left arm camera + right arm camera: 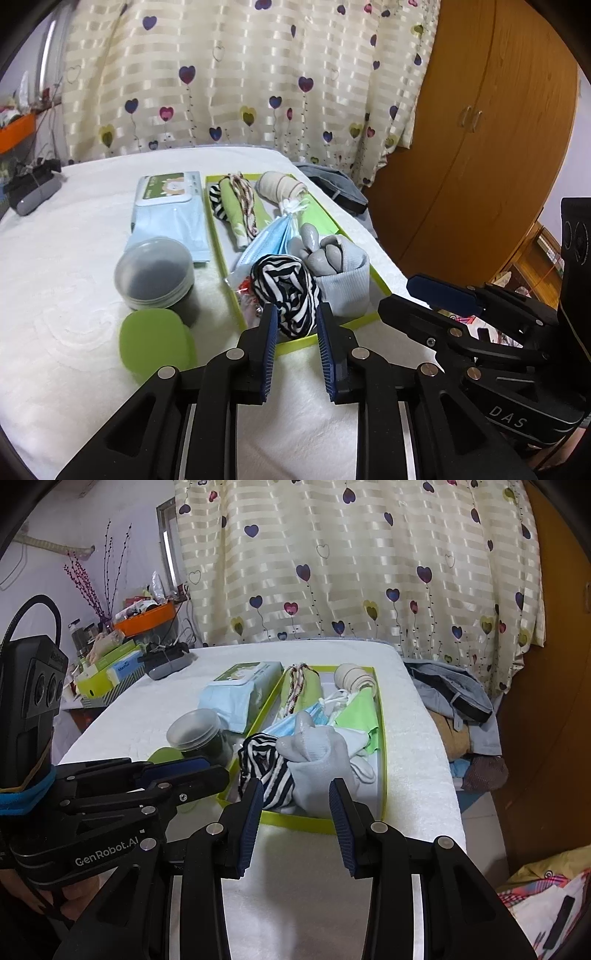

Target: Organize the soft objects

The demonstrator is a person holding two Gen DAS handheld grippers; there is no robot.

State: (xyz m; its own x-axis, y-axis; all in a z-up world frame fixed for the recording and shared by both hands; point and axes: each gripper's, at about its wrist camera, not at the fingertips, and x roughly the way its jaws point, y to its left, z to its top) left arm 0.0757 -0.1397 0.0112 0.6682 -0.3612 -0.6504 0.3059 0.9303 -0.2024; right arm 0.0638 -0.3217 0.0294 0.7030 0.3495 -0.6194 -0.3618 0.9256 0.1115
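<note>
White bedspread (74, 258), striped cloth (291, 295) beyond left hand-held gripper (297, 325)

Glossy satin curtain (236, 74), fuzzy white cloth bedcover (66, 258), wooden wardrobe (480, 129)

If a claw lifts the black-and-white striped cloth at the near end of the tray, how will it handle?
The striped cloth lies in crumpled folds, so it is probably floppy and would droop and unfurl when lifted. It looks thin, likely light. It leans against the pale sock, so pulling it may drag that along.
</note>
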